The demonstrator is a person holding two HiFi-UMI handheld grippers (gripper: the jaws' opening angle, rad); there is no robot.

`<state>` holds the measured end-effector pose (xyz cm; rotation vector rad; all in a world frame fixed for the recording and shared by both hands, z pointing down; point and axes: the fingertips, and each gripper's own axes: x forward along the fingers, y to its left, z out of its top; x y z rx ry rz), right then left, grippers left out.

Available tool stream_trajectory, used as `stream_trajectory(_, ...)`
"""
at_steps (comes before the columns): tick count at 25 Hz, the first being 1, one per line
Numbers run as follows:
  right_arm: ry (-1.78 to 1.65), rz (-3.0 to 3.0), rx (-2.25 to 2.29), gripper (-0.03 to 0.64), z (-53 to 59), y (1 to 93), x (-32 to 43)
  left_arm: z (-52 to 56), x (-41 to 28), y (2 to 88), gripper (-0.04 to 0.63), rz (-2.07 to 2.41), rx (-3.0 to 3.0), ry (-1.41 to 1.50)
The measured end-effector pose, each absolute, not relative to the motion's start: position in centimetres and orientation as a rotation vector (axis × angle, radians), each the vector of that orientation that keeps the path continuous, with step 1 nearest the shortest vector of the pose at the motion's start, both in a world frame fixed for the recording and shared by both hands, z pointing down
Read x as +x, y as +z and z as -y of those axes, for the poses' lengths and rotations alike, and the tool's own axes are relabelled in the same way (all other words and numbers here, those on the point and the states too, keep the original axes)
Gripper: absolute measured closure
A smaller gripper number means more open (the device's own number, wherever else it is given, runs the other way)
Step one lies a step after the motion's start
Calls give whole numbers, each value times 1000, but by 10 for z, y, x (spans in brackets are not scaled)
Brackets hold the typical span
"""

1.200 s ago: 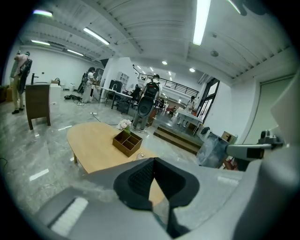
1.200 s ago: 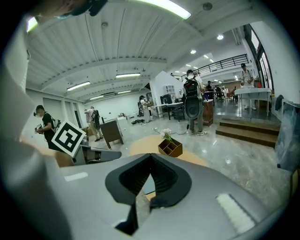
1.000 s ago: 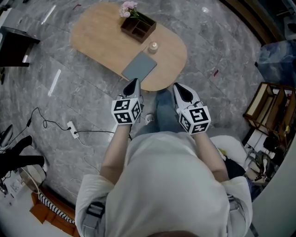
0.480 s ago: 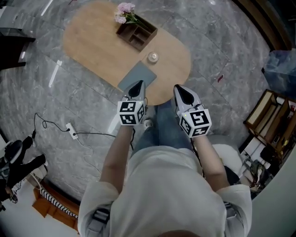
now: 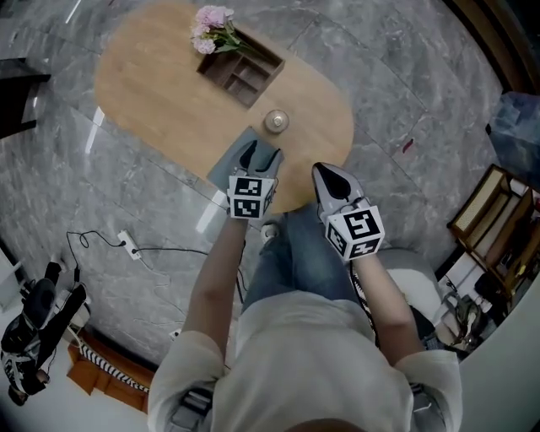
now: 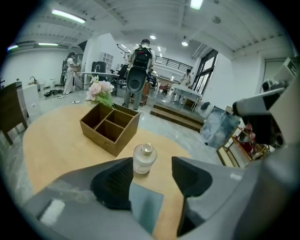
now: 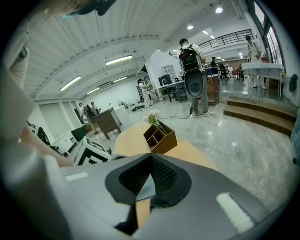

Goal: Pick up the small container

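Observation:
The small container, a clear glass jar with a round pale cap, stands on the oval wooden table. My left gripper hovers over a grey mat just short of the jar. Its jaws have just been opening and stand open with nothing between them. In the left gripper view the jar stands a little beyond the fingertips, near the left pad. My right gripper is shut and empty at the table's near edge, to the jar's right.
A wooden compartment box with pink flowers stands behind the jar. A power strip and cable lie on the marble floor at the left. Wooden shelving stands at the right. People stand far off across the hall.
Both grippers have moved forward and down toward the table. The left one now reaches over the grey mat and its jaws have opened. The right stays shut.

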<state>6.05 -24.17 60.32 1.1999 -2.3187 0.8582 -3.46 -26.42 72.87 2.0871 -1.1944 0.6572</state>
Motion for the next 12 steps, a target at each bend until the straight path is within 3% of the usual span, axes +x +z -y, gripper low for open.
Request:
stream_trajectory(4,883,2311,1144,617,252,627,59,283,-26,761,291,1180,2108,702)
stream_trajectory(12,956,2277,1115,617,270,665,64,303,-11,817,247,1191,2105,797)
